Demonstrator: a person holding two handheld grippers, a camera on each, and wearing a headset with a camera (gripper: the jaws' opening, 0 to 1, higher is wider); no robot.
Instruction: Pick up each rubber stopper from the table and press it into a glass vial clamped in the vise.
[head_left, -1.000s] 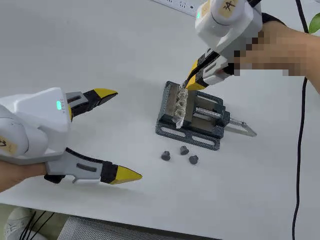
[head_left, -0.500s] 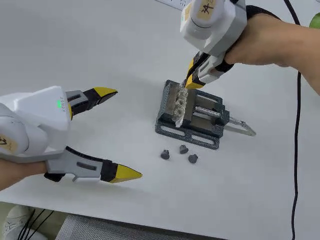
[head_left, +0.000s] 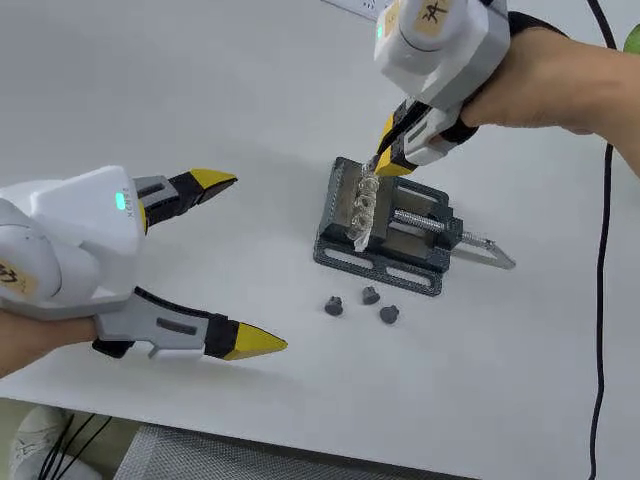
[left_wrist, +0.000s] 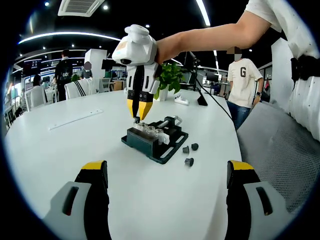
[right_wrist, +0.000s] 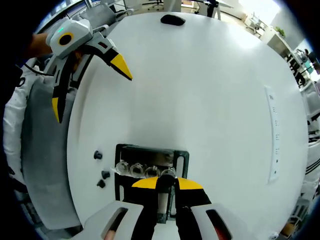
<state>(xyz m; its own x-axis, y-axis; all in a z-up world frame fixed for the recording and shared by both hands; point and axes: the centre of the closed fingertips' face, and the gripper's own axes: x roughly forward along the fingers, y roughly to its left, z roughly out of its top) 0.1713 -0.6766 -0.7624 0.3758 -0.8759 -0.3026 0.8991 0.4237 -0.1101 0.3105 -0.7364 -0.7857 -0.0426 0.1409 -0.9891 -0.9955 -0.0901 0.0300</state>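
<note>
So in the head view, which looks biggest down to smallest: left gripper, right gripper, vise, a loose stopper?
1. Left gripper, though it is nearest the camera.
2. Right gripper and vise: about alike, so no ranking; the gripper sits nearer the camera.
3. Stopper, by far the smallest.

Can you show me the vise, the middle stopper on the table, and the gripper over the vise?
vise (head_left: 375, 268): head view, on its front base rail.
middle stopper (head_left: 370, 295): head view, on its top.
right gripper (head_left: 378, 168): head view, between its yellow fingertips.
</note>
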